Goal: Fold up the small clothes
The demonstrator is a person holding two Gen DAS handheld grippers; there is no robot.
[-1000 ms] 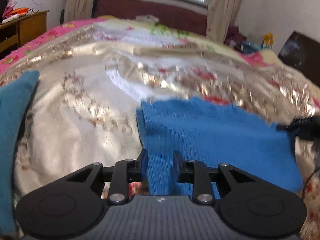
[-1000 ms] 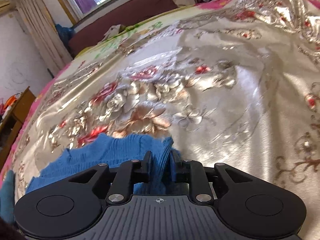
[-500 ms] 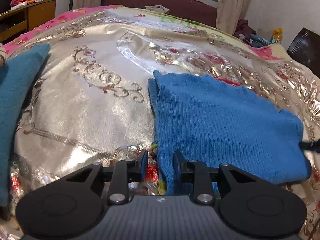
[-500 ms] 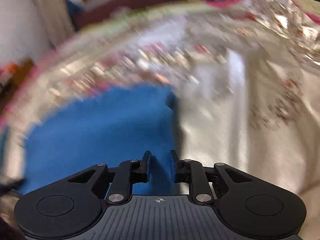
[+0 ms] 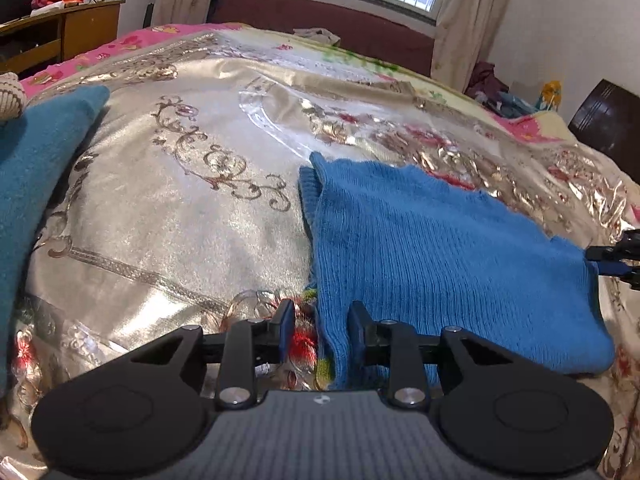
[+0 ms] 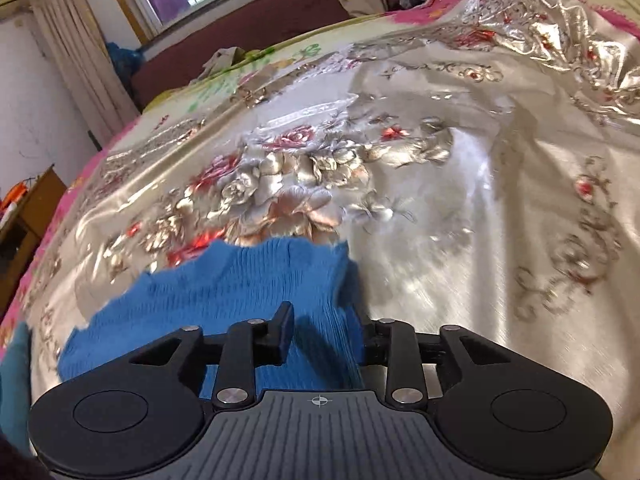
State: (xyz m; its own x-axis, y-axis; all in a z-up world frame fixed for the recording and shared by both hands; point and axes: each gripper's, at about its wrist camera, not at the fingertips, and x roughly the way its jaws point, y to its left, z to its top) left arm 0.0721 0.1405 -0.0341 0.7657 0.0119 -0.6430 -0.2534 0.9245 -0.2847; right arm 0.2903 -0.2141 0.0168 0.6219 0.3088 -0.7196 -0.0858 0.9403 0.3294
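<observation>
Blue knit sweater (image 5: pixel 436 264) folded flat on bedspread (image 5: pixel 168 216), ribbed, L tongs (image 5: pixel 320 322) + R tongs (image 6: pixel 326 326) parted round its edges.

We find no legible words, numbers or brand names in either view. The only sign is a small crosshair mark printed on each gripper body, at 6 o'clock: on the left gripper (image 5: pixel 320 320) in its own view, and on the right gripper (image 6: pixel 324 328) likewise.
</observation>
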